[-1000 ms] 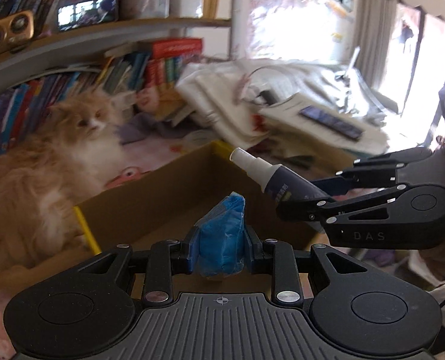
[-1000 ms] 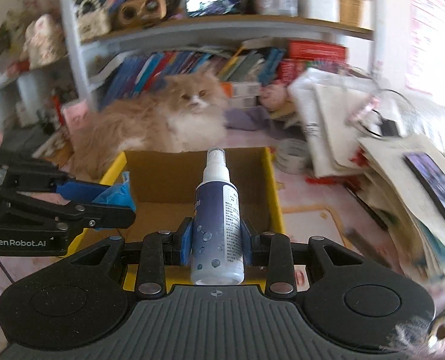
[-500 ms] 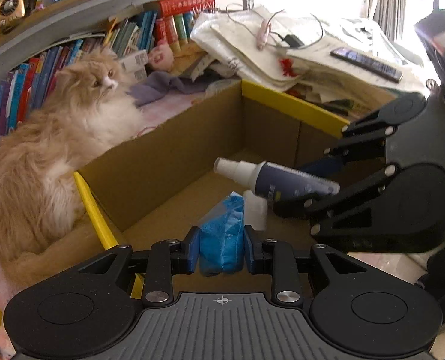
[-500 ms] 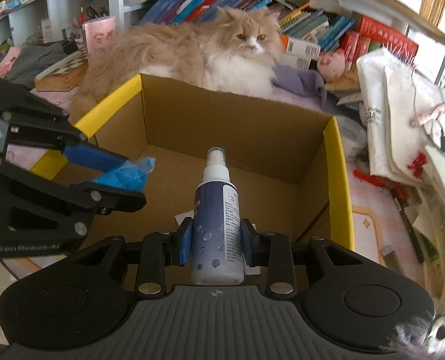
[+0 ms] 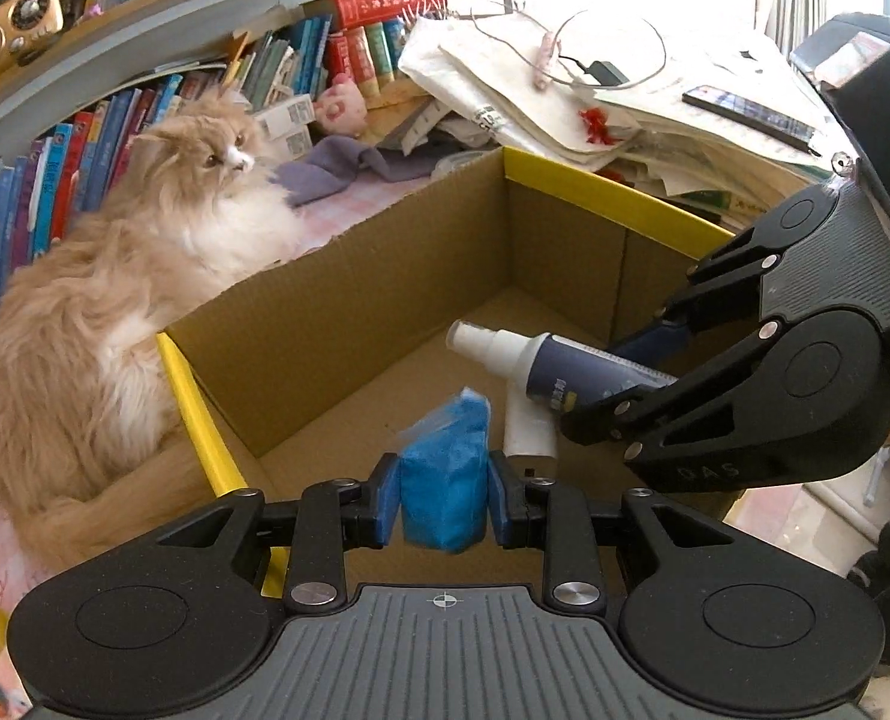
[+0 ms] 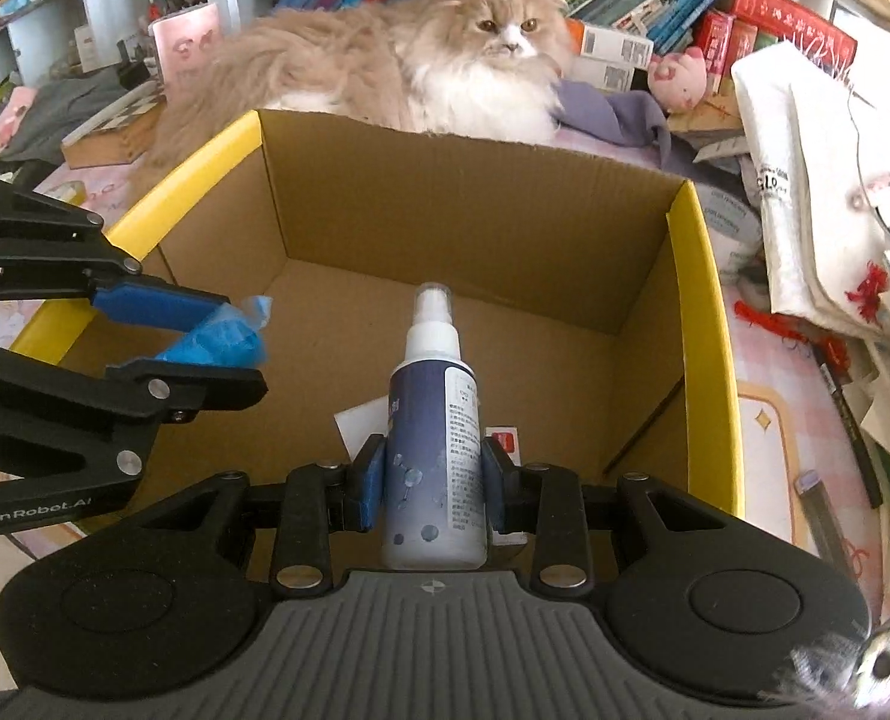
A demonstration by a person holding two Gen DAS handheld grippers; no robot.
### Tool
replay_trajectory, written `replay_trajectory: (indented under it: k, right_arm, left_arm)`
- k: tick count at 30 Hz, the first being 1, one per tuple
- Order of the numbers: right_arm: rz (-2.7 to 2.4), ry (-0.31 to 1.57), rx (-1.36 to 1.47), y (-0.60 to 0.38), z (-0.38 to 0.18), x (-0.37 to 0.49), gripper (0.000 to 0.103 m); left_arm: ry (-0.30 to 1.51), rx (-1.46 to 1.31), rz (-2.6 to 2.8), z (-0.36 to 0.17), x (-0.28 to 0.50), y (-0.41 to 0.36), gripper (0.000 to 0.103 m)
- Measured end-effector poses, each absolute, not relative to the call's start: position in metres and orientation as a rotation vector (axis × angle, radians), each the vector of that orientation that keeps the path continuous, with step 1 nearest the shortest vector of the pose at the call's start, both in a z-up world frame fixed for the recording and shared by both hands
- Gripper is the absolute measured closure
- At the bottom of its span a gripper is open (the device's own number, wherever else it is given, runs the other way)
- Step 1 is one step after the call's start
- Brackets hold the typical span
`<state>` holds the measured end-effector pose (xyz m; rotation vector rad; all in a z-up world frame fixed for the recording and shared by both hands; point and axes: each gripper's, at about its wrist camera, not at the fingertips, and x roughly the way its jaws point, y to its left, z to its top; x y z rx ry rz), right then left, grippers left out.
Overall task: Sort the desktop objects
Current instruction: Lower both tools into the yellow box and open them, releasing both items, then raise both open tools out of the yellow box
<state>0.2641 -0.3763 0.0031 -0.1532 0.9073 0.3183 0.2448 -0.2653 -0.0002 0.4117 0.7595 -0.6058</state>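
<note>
Left tongs (image 5: 444, 501) pinching blue packet (image 5: 445, 474), right tongs (image 6: 433, 483) clamped on spray bottle (image 6: 434, 450), both above open cardboard box (image 6: 475, 222).

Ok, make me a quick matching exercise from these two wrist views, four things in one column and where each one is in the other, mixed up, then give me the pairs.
Things:
1. spray bottle
2. blue packet
3. cat
4. white card

Places:
A. lying on the floor of the cardboard box
B. clamped in the right gripper
C. outside the box, behind its far wall
D. clamped in the left gripper

Pairs: 1-B, 2-D, 3-C, 4-A
</note>
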Motion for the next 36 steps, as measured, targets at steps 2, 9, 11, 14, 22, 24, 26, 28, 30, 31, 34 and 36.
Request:
replay_trajectory:
  k: [2, 9, 11, 14, 22, 24, 26, 28, 30, 31, 34, 36]
  right_arm:
    - [0.322, 0.919, -0.140, -0.378, 0.002, 0.265, 0.073]
    - [0.317, 0.921, -0.117, -0.384, 0.004, 0.261, 0.072]
    - [0.315, 0.900, -0.121, -0.385, 0.008, 0.258, 0.072]
    - [0.308, 0.872, -0.103, -0.389, 0.016, 0.253, 0.069]
    - [0.269, 0.797, -0.043, -0.397, 0.037, 0.238, 0.063]
    - [0.265, 0.780, -0.035, -0.398, 0.043, 0.234, 0.063]
    - [0.266, 0.763, -0.027, -0.397, 0.048, 0.229, 0.062]
    - [0.266, 0.747, -0.020, -0.397, 0.053, 0.222, 0.062]
    - [0.266, 0.724, -0.006, -0.397, 0.057, 0.213, 0.061]
    - [0.263, 0.716, 0.000, -0.397, 0.058, 0.209, 0.061]
    - [0.259, 0.692, -0.003, -0.395, 0.062, 0.196, 0.061]
    - [0.252, 0.672, -0.014, -0.395, 0.064, 0.187, 0.061]
  left_arm:
    - [0.755, 0.407, -0.603, 0.000, 0.245, -0.266, 0.073]
    - [0.740, 0.374, -0.580, 0.005, 0.240, -0.259, 0.062]
    - [0.716, 0.365, -0.579, 0.009, 0.235, -0.256, 0.057]
    - [0.676, 0.367, -0.566, 0.017, 0.229, -0.253, 0.056]
    - [0.614, 0.289, -0.535, 0.040, 0.212, -0.238, 0.055]
    - [0.601, 0.275, -0.525, 0.044, 0.208, -0.235, 0.054]
    - [0.592, 0.260, -0.520, 0.048, 0.202, -0.230, 0.053]
    - [0.588, 0.238, -0.510, 0.052, 0.196, -0.225, 0.050]
    - [0.585, 0.215, -0.499, 0.053, 0.189, -0.220, 0.050]
    - [0.585, 0.207, -0.493, 0.054, 0.186, -0.218, 0.050]
    - [0.581, 0.184, -0.464, 0.055, 0.175, -0.211, 0.049]
    - [0.574, 0.180, -0.445, 0.056, 0.168, -0.208, 0.049]
